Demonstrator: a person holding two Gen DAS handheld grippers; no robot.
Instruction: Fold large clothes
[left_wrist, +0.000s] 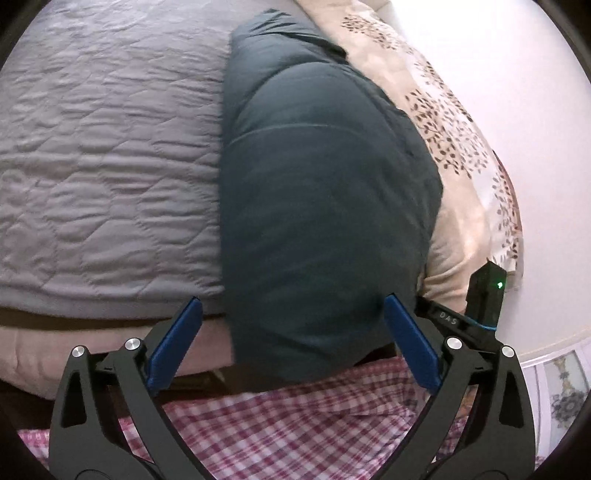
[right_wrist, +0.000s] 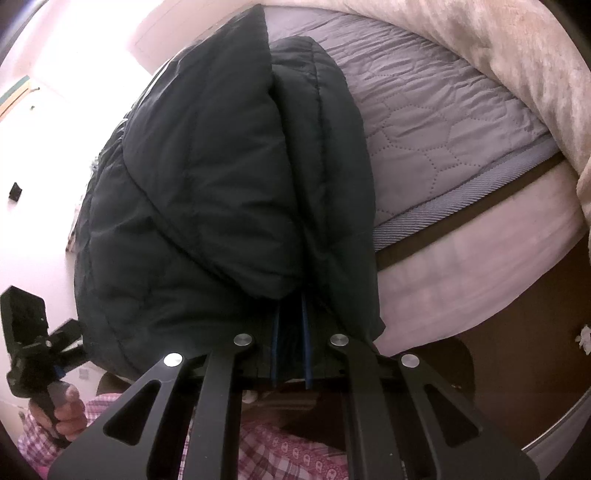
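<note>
A dark quilted puffer jacket (left_wrist: 325, 203) lies doubled lengthwise on the grey quilted bed cover (left_wrist: 110, 166), its near end reaching the bed's edge. My left gripper (left_wrist: 291, 332) is open, blue pads (left_wrist: 177, 343) wide apart on either side of that near end without pressing it. In the right wrist view the jacket (right_wrist: 207, 184) bulges over my right gripper (right_wrist: 290, 314), which is shut on its edge; the fingertips are buried in the fabric. The left gripper (right_wrist: 26, 339) shows at the lower left, held by a hand.
A beige leaf-print blanket (left_wrist: 443, 129) lies along the wall beside the jacket. A plush cream blanket (right_wrist: 517, 74) is heaped on the bed's other side. The mattress side (right_wrist: 480, 266) drops to a dark floor. The person's pink checked clothing (left_wrist: 295, 424) fills the foreground.
</note>
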